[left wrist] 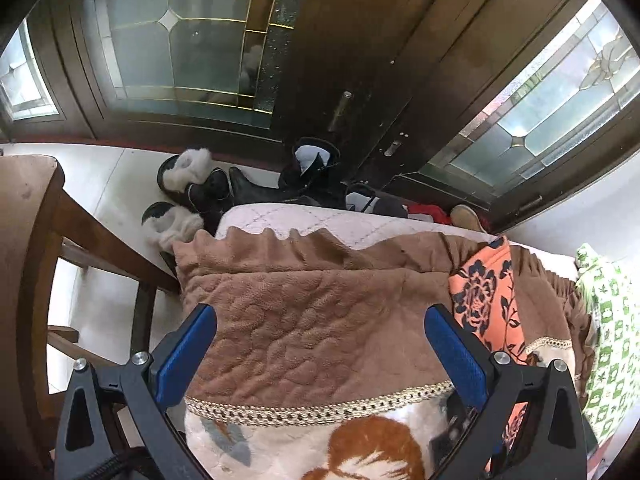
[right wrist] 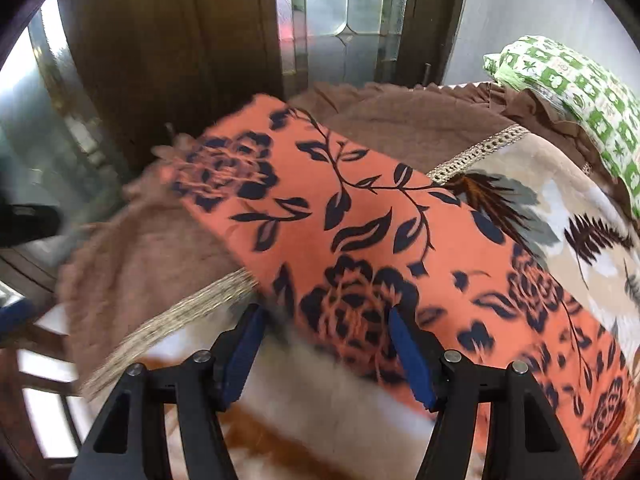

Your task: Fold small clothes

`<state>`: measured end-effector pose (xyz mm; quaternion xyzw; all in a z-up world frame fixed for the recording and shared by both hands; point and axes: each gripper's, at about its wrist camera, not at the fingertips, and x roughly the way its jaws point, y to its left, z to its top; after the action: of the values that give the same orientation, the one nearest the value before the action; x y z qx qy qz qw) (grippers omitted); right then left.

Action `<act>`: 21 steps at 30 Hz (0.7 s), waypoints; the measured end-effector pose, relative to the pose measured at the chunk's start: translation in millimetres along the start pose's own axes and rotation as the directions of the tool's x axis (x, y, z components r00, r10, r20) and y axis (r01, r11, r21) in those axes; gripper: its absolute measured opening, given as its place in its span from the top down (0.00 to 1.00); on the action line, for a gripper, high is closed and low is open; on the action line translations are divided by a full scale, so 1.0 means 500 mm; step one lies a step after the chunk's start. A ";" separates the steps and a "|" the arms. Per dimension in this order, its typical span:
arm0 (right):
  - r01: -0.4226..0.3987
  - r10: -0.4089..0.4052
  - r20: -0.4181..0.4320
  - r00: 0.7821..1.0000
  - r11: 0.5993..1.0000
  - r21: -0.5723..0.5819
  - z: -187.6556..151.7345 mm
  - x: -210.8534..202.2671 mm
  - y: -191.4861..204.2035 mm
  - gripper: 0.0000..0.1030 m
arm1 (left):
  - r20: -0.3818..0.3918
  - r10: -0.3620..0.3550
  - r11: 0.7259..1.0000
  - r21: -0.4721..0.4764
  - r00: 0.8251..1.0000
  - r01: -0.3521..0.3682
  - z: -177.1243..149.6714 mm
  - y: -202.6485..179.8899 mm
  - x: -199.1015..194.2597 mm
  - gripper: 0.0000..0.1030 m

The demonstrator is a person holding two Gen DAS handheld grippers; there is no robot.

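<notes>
Orange flowered cloth lies as a long strip on the brown blanket, apparently only partly folded. My left gripper and right gripper gape empty; green checked cloth waits.

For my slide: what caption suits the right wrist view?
Open right gripper above an orange flowered cloth on a brown blanket.
</notes>
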<state>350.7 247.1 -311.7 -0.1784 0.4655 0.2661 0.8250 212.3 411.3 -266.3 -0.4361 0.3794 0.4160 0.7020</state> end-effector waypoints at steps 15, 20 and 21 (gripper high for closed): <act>-0.253 -0.088 0.478 0.874 0.757 0.602 -0.194 -0.366 -0.473 0.93 | -0.021 -0.082 0.938 0.335 0.996 0.085 -0.151 -0.187 -0.037 0.00; -0.288 -0.251 0.515 0.820 0.598 0.748 -0.442 -0.542 -0.659 0.93 | -0.090 -0.160 0.756 0.630 0.983 0.180 -0.337 -0.330 -0.073 0.00; -0.290 -0.292 0.508 0.810 0.553 0.781 -0.516 -0.575 -0.693 0.93 | -0.110 -0.168 0.711 0.674 0.980 0.198 -0.377 -0.352 -0.080 0.00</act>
<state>264.8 -246.7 -177.3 0.3245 0.2558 0.0541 0.9090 326.7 178.0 -240.9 -0.1920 0.4745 0.1672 0.8426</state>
